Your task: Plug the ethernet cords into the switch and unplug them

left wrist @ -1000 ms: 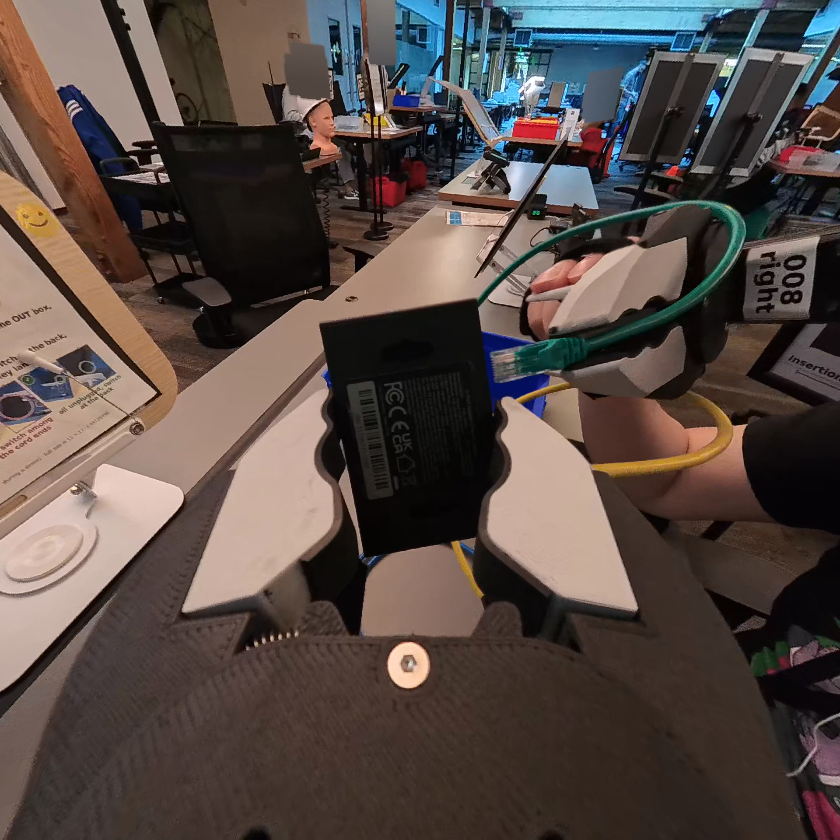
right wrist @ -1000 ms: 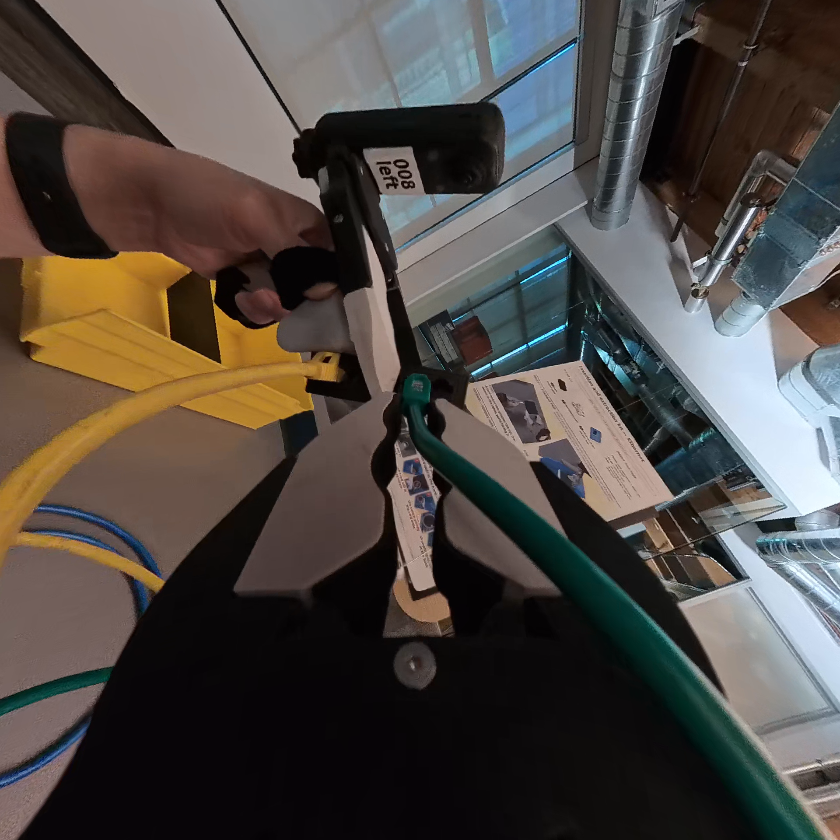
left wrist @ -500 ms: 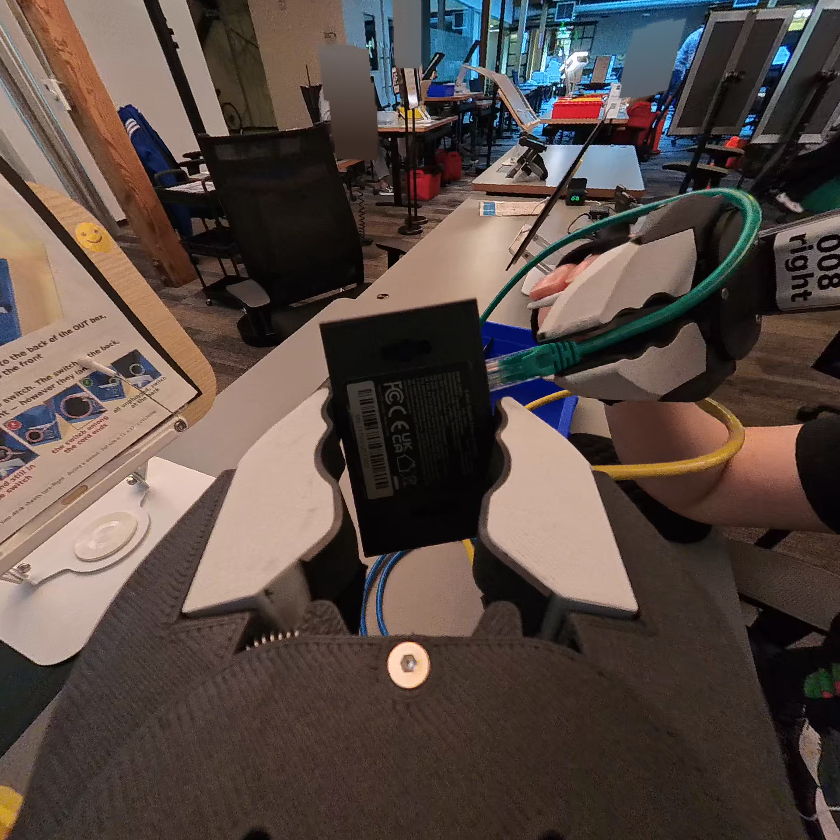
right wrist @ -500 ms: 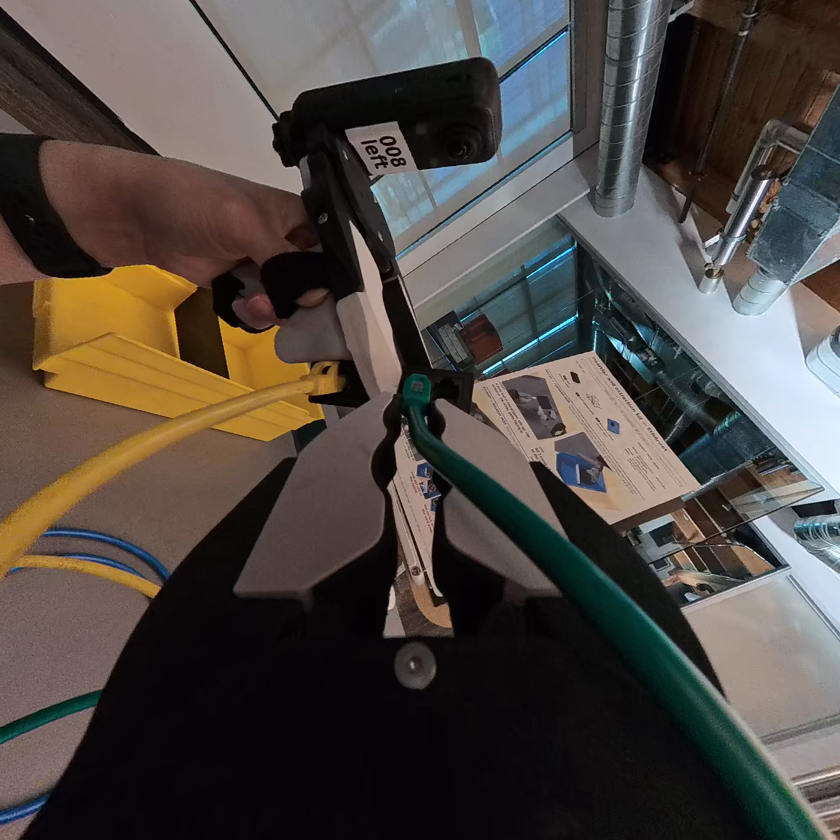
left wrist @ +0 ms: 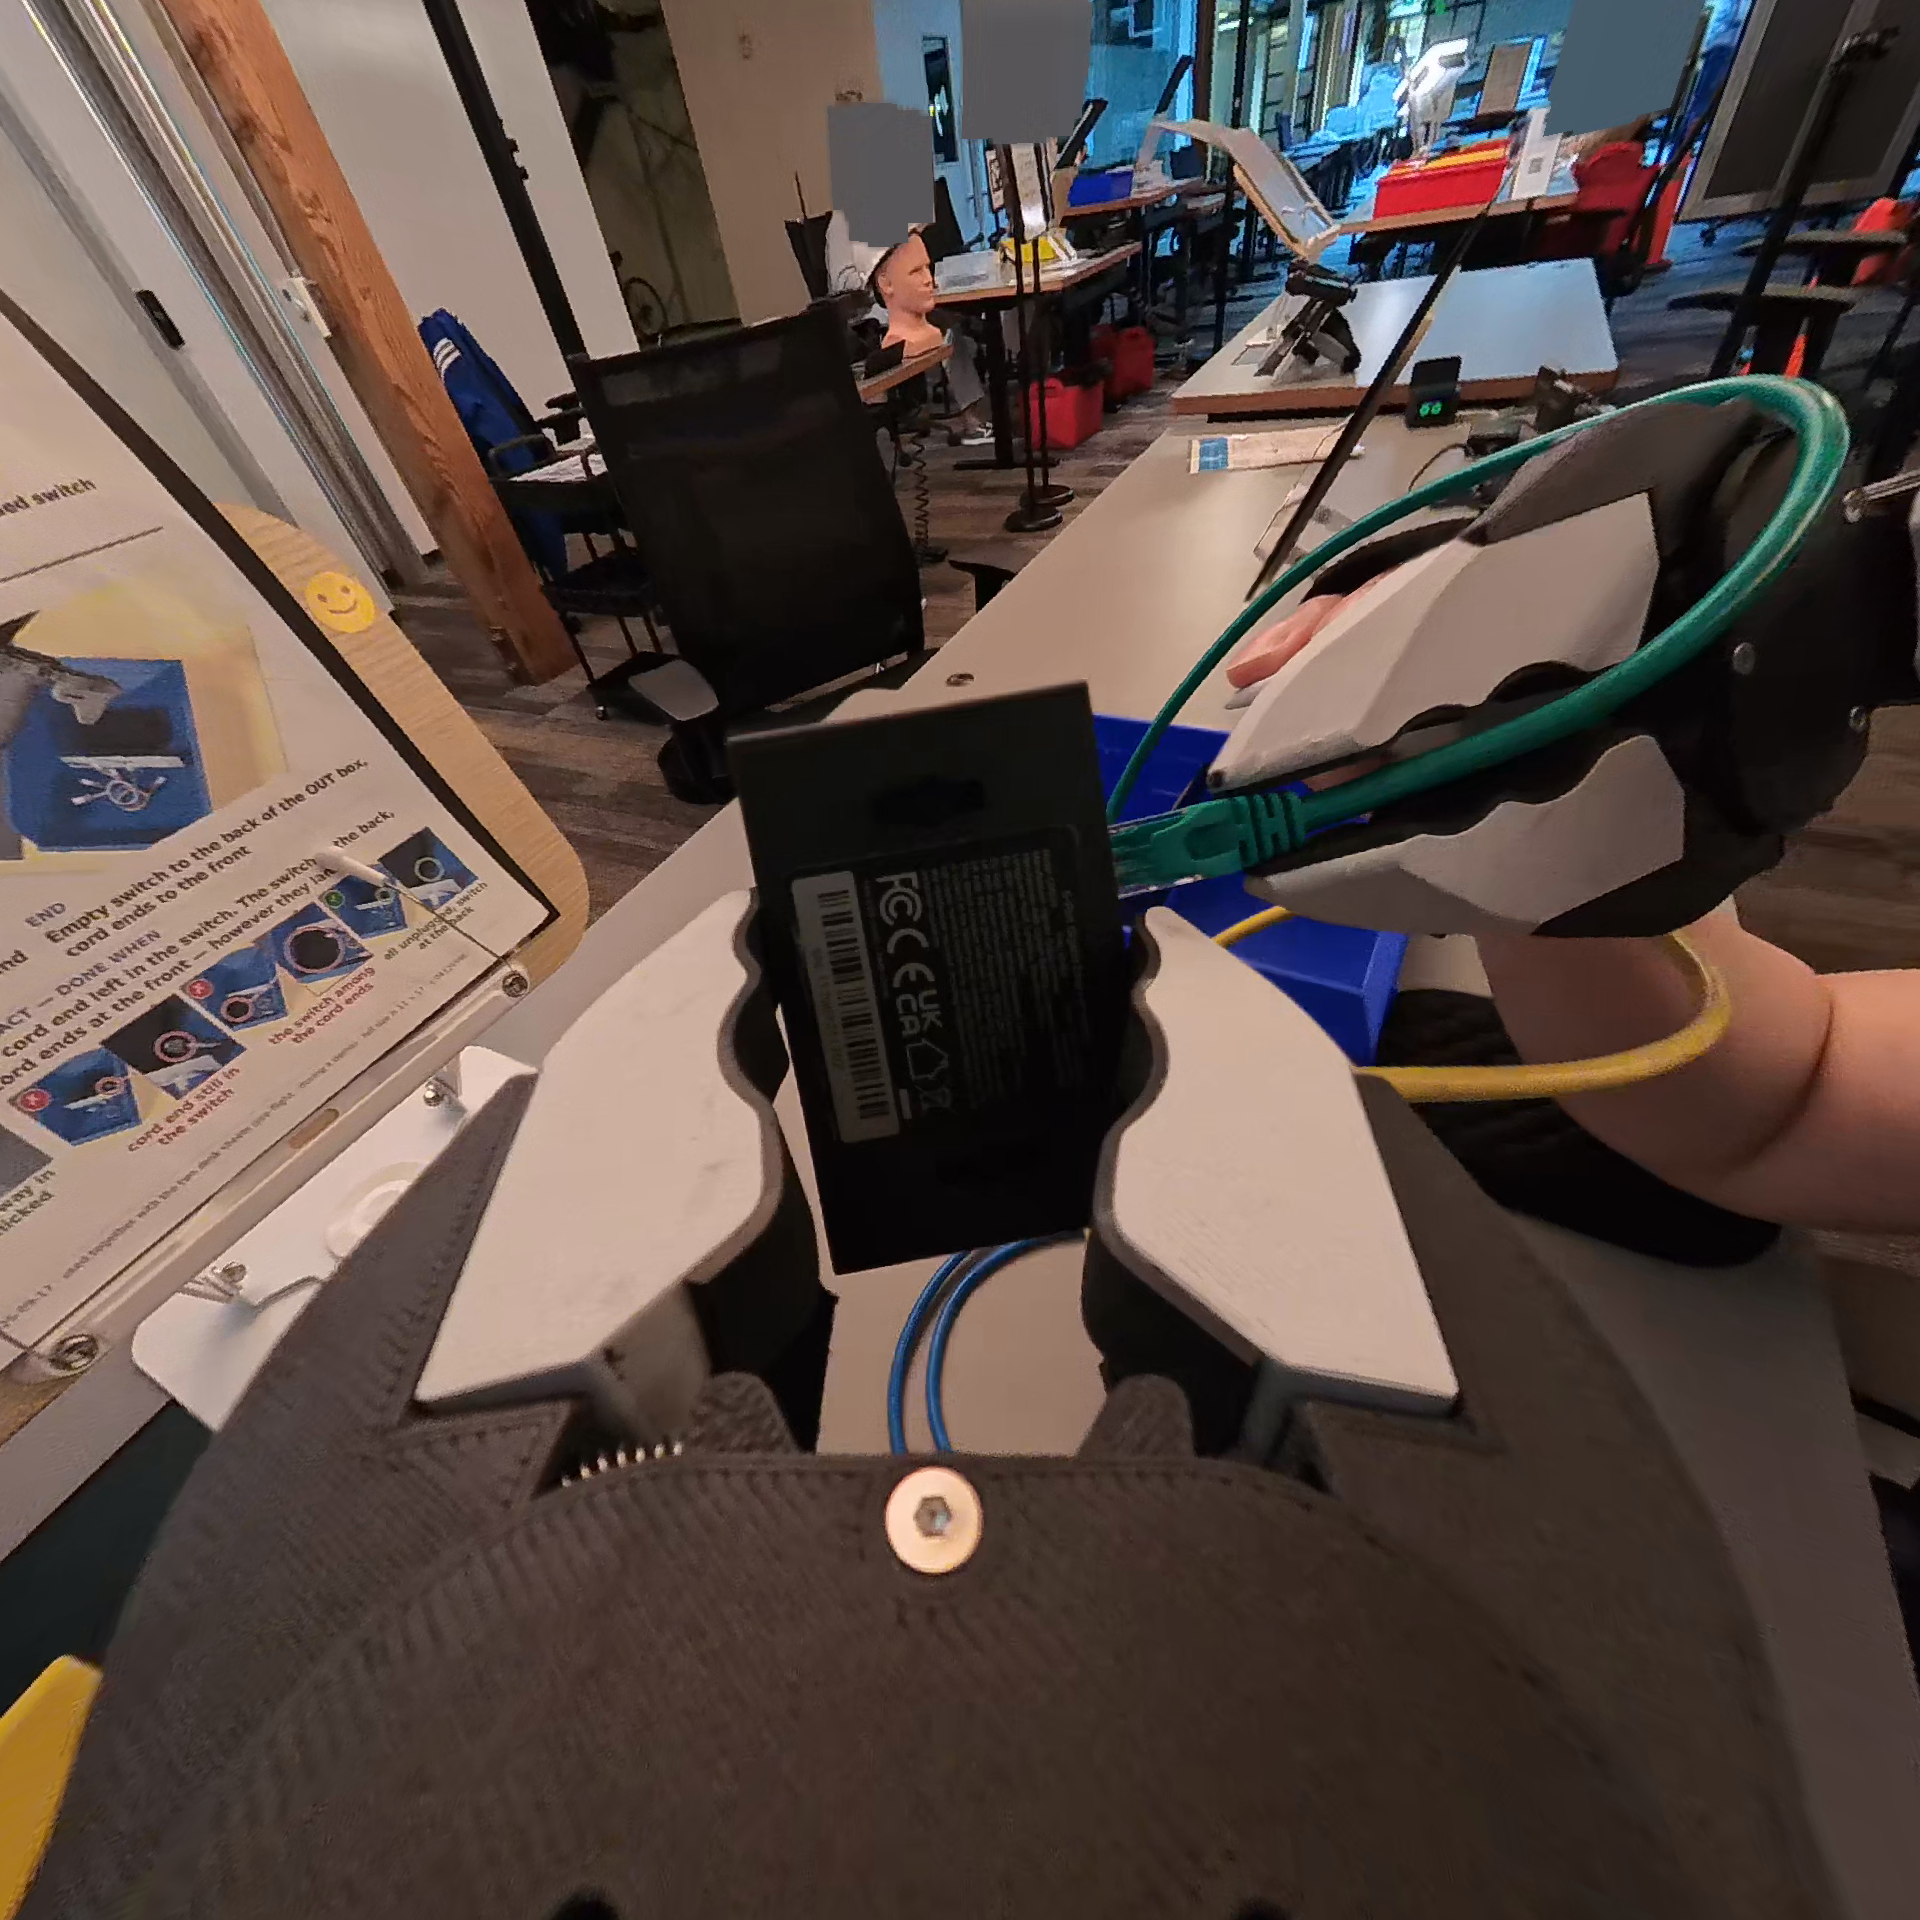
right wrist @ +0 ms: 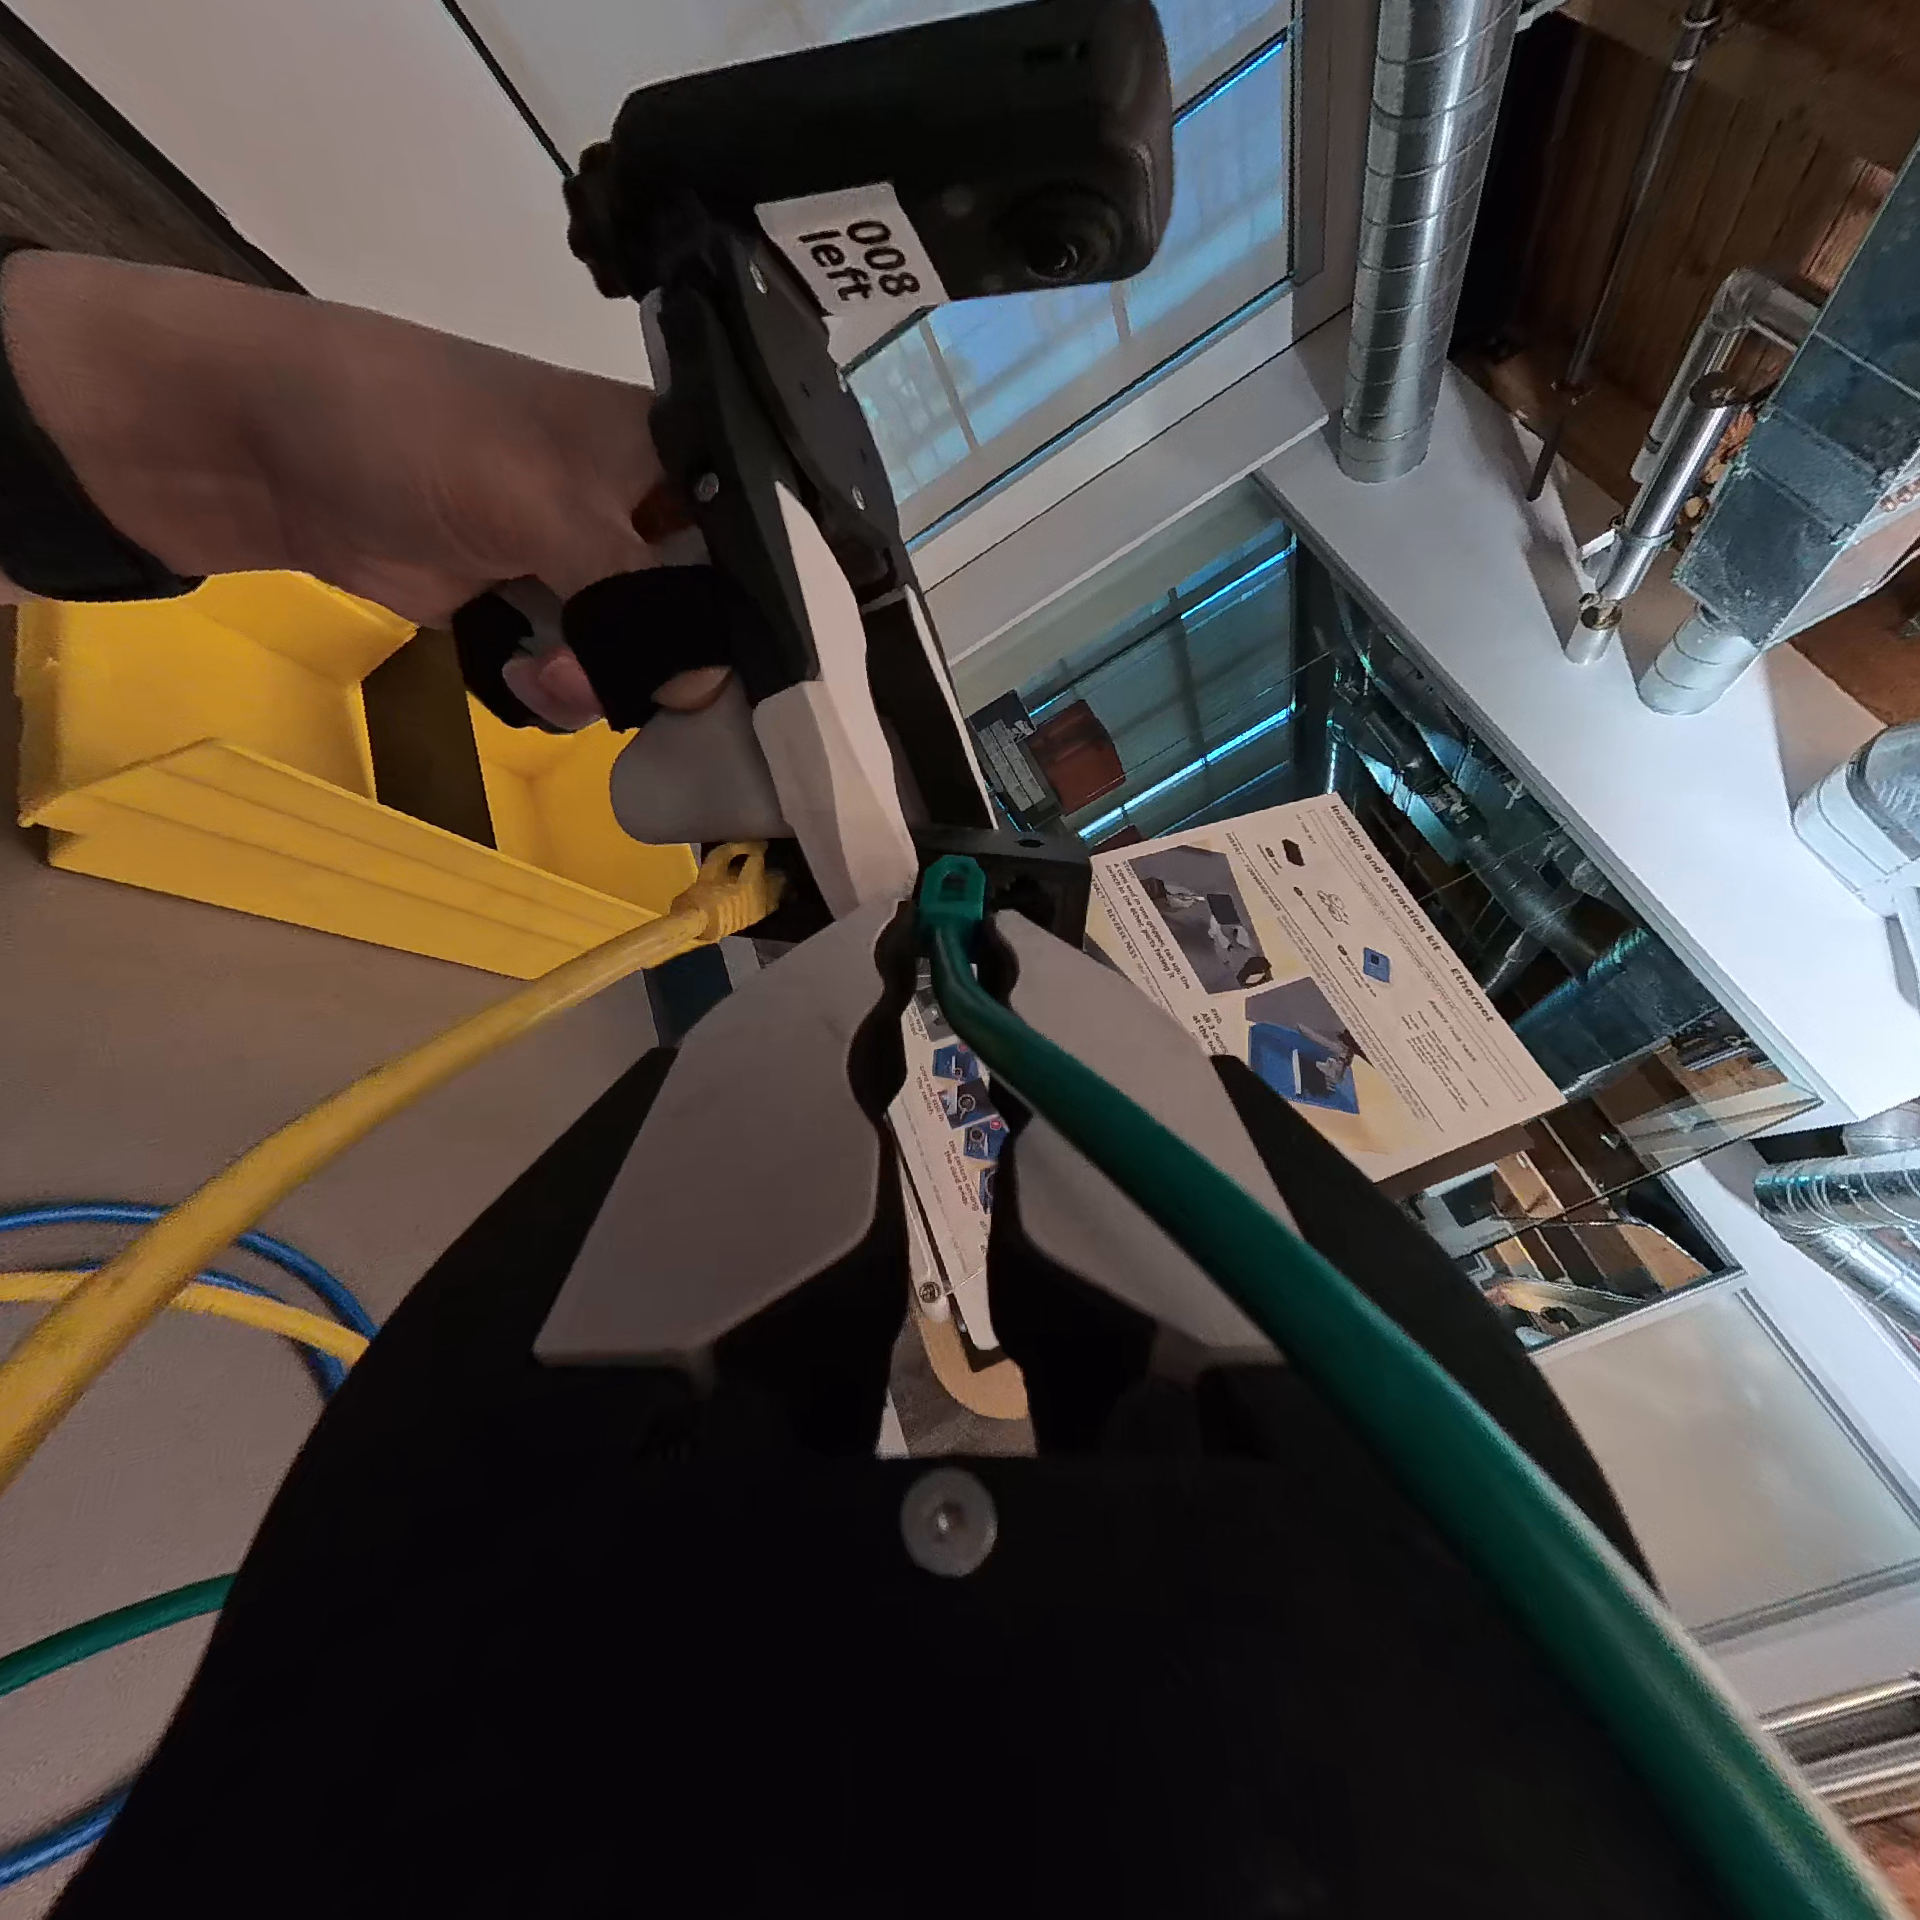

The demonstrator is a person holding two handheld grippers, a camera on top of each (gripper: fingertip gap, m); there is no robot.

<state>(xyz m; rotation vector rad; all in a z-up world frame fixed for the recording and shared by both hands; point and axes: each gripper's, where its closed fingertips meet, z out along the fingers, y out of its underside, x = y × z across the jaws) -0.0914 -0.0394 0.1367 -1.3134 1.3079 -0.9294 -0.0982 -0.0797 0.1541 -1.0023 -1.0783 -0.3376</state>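
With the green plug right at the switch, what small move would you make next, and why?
Probably press the right gripper a little further toward the switch, which the left gripper holds clamped. The green cord has its plug at the switch's side edge, beside the yellow cord, but whether it is fully seated cannot be told.

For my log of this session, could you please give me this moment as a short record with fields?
left tool: shut on the black switch, held up off the desk
right tool: shut on the green cord just behind its plug
green plug: at the switch's port edge; whether seated cannot be told
yellow cord: plug at the switch's port side
blue cord: loose on the desk
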